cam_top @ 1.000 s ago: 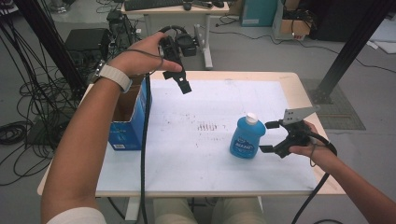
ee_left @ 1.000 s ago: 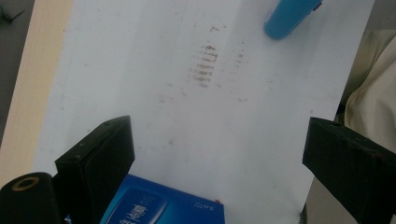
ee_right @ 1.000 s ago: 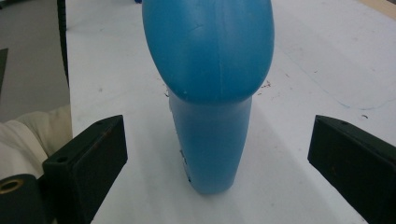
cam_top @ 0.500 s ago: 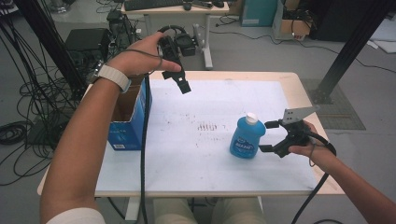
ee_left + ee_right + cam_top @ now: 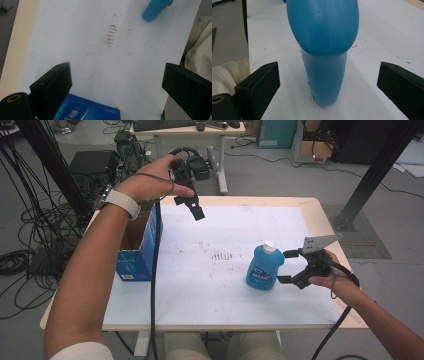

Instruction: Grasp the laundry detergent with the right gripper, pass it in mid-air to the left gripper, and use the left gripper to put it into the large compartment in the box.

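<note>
White tabletop [image 5: 210, 285] bears blue bottle [image 5: 264, 268] just beyond right gripper's [image 5: 283, 266] spread jaws; left gripper [image 5: 194, 210] also spread.

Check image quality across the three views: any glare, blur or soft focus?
High view: the white tabletop is washed out by overhead light, and the blue plastic bottle with a white cap is slightly soft. Left gripper view: the brown smudges are blurred; the blue cardboard box is soft too. Right gripper view: the bottle sits close, with soft edges and little shadow.

Pale wristband [image 5: 121, 200] on left wrist; black grippers trailing black cables.
</note>
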The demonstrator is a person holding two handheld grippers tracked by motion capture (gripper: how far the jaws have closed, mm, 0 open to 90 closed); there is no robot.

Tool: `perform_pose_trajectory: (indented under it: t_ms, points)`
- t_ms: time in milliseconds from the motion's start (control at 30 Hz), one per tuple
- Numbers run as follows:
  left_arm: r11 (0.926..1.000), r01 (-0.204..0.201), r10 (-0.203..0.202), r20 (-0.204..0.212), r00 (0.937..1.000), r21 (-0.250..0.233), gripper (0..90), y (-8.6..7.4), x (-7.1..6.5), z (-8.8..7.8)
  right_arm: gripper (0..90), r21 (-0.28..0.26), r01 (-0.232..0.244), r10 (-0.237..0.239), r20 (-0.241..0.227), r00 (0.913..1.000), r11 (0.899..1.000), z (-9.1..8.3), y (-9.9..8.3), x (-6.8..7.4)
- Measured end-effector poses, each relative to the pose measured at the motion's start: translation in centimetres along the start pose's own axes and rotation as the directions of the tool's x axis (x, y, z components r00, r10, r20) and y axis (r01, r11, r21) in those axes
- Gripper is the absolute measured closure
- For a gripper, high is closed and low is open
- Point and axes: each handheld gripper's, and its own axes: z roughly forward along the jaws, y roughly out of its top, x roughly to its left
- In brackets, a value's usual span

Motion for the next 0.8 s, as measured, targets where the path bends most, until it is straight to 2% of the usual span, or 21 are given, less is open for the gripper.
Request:
perform_pose_trajectory:
  t_ms: [800]
  points:
    - [1.0000, 0.005, -0.005, 0.001, 1.0000, -0.001, 9.5, -0.02, 0.00, 0.02, 4.9, -0.007, -0.003, 0.003, 0.001, 1.0000, 1.000, -0.01, -0.04, 0.01]
